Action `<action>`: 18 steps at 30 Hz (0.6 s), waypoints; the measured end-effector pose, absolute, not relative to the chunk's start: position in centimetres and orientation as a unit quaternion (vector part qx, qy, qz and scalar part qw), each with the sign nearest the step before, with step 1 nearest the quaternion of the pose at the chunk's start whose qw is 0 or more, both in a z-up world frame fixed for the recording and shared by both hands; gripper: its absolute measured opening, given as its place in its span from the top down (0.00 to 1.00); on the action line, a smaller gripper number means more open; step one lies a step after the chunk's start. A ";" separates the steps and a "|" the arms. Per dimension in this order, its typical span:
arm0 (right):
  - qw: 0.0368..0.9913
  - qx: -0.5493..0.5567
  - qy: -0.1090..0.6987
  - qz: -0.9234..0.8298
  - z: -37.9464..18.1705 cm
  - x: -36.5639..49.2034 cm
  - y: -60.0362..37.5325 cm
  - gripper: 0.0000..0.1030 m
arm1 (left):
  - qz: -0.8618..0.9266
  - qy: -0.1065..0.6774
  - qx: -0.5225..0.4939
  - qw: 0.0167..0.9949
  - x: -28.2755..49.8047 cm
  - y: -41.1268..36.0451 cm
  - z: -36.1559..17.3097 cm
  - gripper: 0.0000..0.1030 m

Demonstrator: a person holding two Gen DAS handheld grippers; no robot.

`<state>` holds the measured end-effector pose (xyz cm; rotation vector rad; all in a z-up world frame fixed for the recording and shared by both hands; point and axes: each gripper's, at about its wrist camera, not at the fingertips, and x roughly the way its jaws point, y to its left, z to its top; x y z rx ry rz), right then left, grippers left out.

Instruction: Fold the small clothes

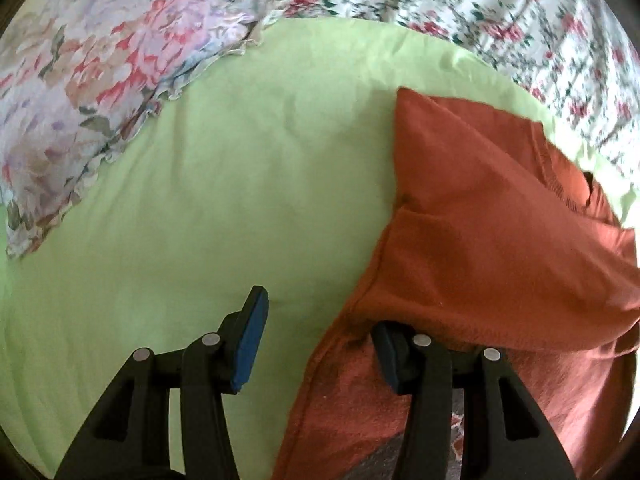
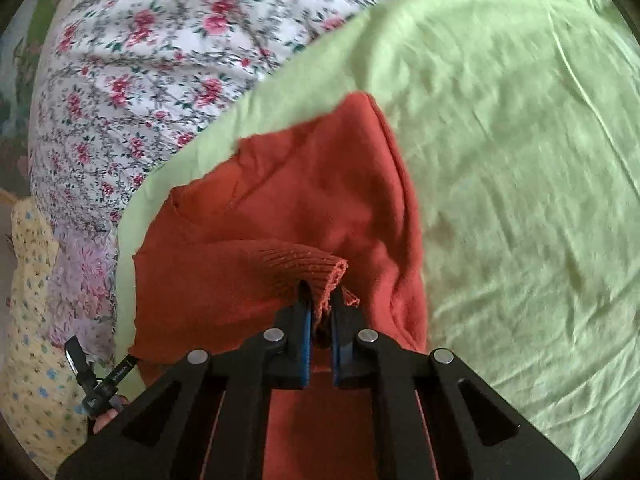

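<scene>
Right wrist view: your right gripper (image 2: 320,300) is pinching the orange garment's (image 2: 280,184) ribbed cuff (image 2: 304,264); your left gripper (image 1: 320,328) is hanging spread over the green sheet (image 1: 200,200); floral bedding (image 1: 480,0) is lying beyond.

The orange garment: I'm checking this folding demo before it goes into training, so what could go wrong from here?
1. The right gripper pinches only the ribbed cuff near its frayed edge, so the cloth may slip out as it is pulled.
2. The left gripper is open with the orange garment draped over one finger; nothing pins that side, so the fold may drag or bunch on the green sheet.
</scene>
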<state>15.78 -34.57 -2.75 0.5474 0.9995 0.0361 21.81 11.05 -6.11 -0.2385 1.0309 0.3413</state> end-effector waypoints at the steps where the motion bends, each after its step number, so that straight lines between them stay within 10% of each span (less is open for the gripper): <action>1: 0.847 0.260 0.463 0.026 -2.3 15.9 -34.3 0.92 | 0.162 0.488 -0.125 0.848 21.7 11.4 -6.1 0.50; 18: 0.836 0.216 0.505 -0.024 -3.4 13.2 -35.8 0.79 | 0.118 0.532 -0.152 0.824 17.9 13.2 -6.9 0.44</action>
